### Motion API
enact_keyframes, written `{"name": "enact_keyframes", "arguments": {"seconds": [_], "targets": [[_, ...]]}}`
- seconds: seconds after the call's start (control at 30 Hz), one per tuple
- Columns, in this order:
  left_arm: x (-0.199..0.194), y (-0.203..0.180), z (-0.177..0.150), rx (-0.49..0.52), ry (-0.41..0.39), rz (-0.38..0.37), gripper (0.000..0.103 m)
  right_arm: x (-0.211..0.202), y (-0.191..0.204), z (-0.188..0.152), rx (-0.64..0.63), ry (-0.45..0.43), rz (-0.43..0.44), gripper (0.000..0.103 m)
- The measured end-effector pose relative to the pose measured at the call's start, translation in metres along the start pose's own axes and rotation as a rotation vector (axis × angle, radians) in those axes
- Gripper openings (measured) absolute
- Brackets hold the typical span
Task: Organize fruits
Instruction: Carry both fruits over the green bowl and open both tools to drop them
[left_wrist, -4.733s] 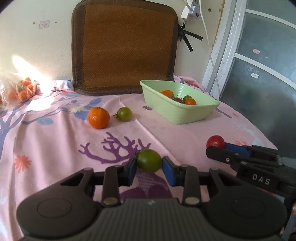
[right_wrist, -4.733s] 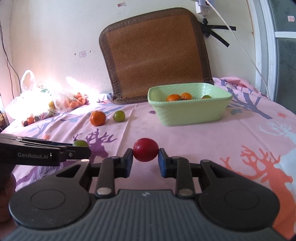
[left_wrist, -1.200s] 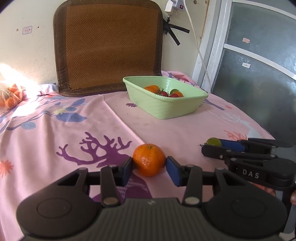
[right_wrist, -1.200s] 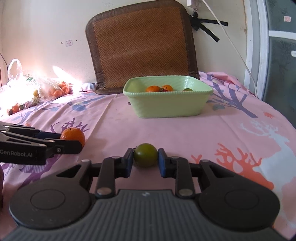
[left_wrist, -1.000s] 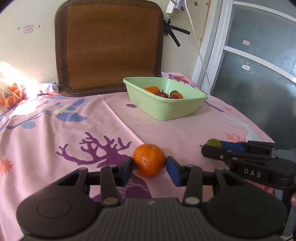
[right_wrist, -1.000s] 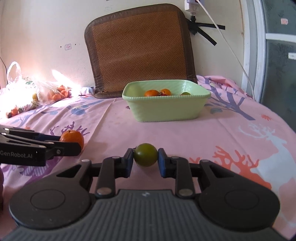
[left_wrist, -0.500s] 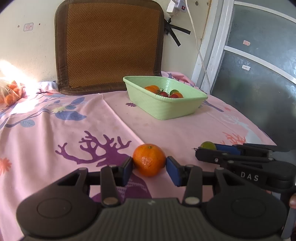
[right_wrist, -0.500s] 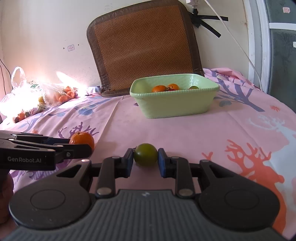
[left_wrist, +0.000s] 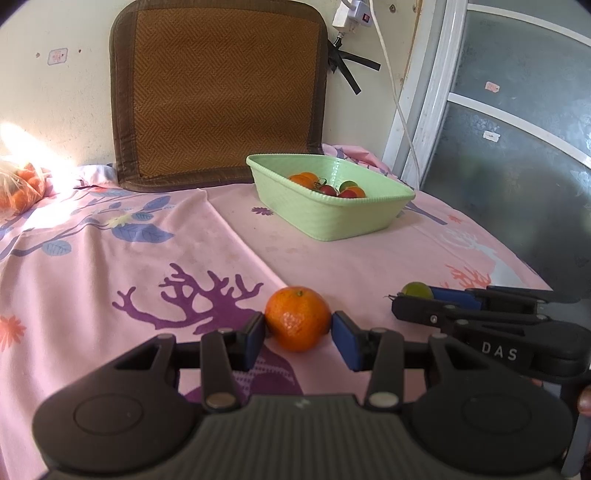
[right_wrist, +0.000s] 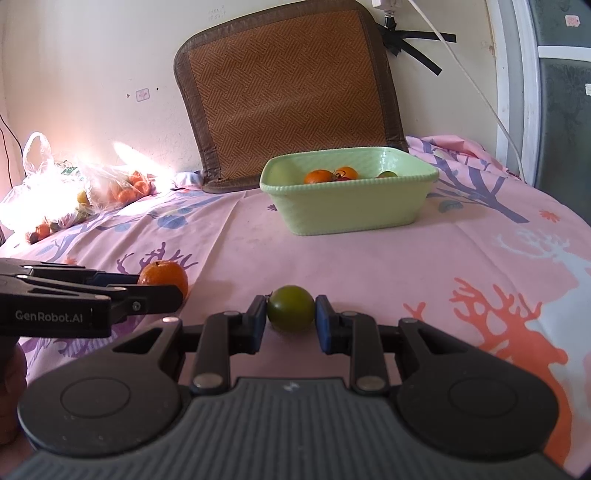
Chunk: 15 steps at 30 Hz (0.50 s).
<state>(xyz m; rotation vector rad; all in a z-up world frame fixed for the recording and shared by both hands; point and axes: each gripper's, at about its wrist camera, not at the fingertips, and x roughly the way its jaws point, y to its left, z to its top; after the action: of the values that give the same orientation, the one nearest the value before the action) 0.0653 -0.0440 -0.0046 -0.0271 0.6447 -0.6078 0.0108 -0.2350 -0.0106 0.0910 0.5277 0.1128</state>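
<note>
In the left wrist view an orange mandarin (left_wrist: 297, 318) sits between the blue pads of my left gripper (left_wrist: 298, 332), which is shut on it just above the pink tablecloth. My right gripper (right_wrist: 290, 316) is shut on a green tomato (right_wrist: 290, 307). Each gripper shows in the other's view: the right gripper (left_wrist: 417, 299) with the green tomato (left_wrist: 417, 289) at the right, the left gripper (right_wrist: 162, 284) with the mandarin (right_wrist: 163, 277) at the left. Farther back stands a light green basket (left_wrist: 332, 218), (right_wrist: 351, 210) that holds several oranges and tomatoes.
A brown woven mat (left_wrist: 218, 92) leans on the wall behind the basket. Plastic bags of fruit (right_wrist: 74, 192) lie at the far left in bright sun. A white cable (left_wrist: 388, 55) hangs beside a glass door (left_wrist: 517, 147) on the right.
Both grippers keep their grips and stay where they were. The right wrist view has swung slightly, so the basket and mat sit further right in it.
</note>
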Motion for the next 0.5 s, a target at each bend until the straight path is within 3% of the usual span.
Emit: {"name": "enact_keyframes", "arguments": {"seconds": [0.13, 0.3, 0.5], "targets": [[0.002, 0.006, 0.011, -0.021, -0.009, -0.028, 0.041, -0.001, -0.006, 0.005, 0.022, -0.026, 0.007, 0.031], [0.010, 0.000, 0.046, 0.033, -0.059, -0.021, 0.041, 0.001, -0.021, 0.025, 0.037, -0.102, -0.021, 0.031], [0.052, -0.012, 0.098, 0.074, -0.066, -0.032, 0.041, 0.017, -0.043, 0.058, 0.031, -0.190, -0.066, 0.031]]}}
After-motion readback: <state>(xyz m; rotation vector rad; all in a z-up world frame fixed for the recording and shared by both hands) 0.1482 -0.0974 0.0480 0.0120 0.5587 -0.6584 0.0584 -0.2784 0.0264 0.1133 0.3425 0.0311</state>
